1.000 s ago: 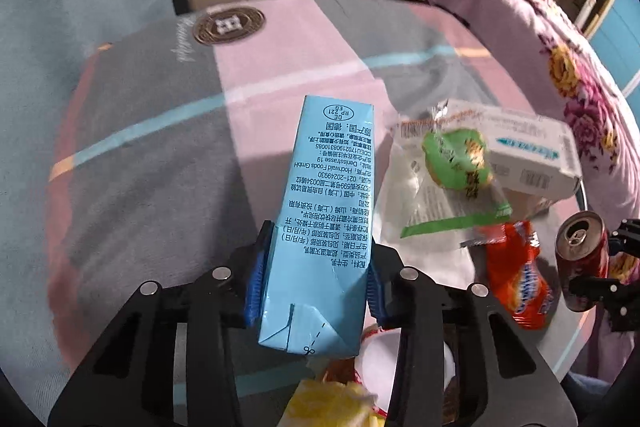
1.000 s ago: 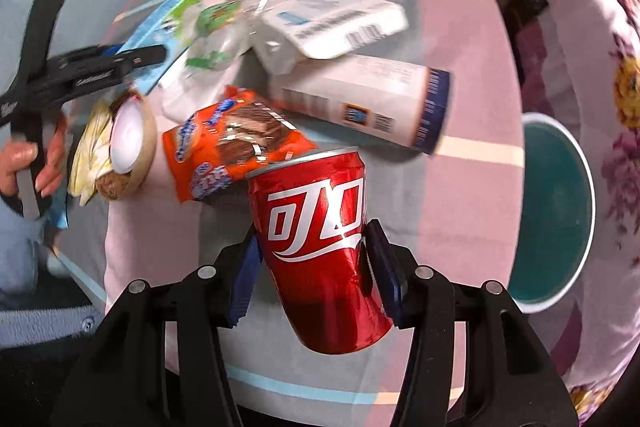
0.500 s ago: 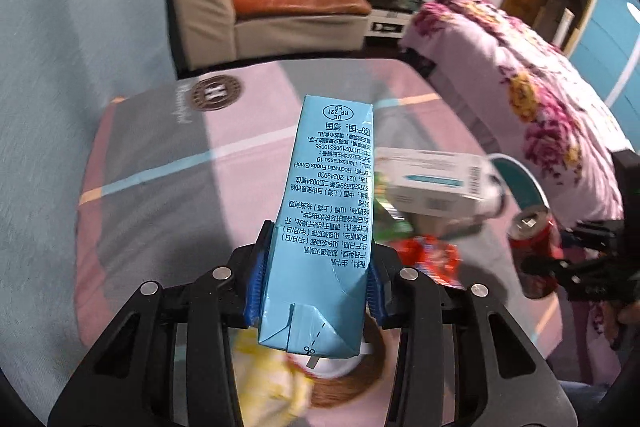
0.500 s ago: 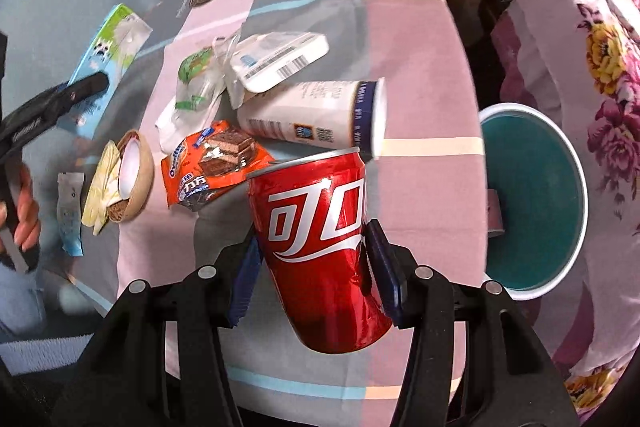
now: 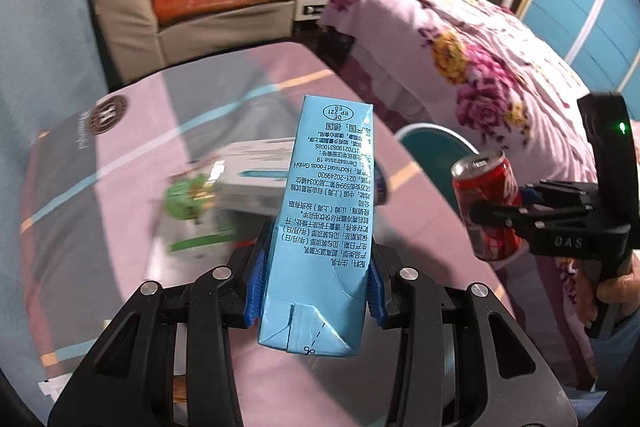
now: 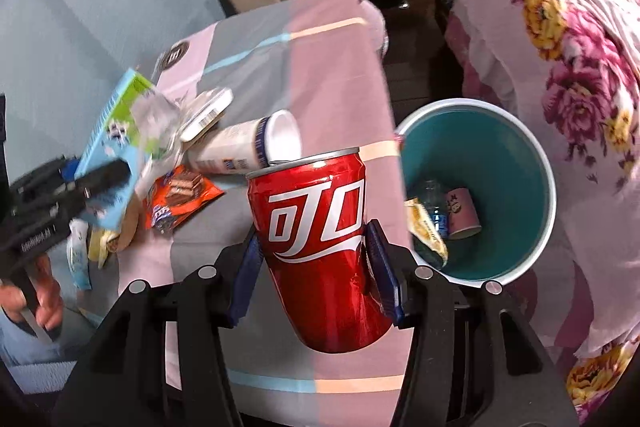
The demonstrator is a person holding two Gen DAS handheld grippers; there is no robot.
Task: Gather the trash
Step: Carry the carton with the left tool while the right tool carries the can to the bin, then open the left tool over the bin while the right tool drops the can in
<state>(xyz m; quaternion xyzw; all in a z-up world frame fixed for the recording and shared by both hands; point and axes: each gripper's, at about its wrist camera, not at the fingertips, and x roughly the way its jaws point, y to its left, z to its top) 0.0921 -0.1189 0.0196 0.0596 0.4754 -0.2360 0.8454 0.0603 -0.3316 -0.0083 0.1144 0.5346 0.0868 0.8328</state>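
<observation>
The right gripper (image 6: 316, 263) clamps a red can (image 6: 320, 251), the left gripper (image 5: 316, 283) a blue carton (image 5: 324, 227), both above the table (image 6: 320, 47). Bring each squarely over the teal bin (image 6: 532, 163) beside the table before letting go, the can first.

**Can Held Beside the Bin**

The right claw (image 6: 316, 267) is gripping a red can (image 6: 320, 247), its blue pads pressing both sides, above the table (image 6: 328, 67). Just right of the can, a teal bin (image 6: 532, 163) is standing by a floral bed (image 6: 560, 47), holding a few wrappers and a small cup. At left, the left claw (image 6: 80, 183) is holding a blue carton (image 6: 116, 131). A white cup (image 6: 240, 143) is lying on its side beside an orange wrapper (image 6: 180, 195).
</observation>
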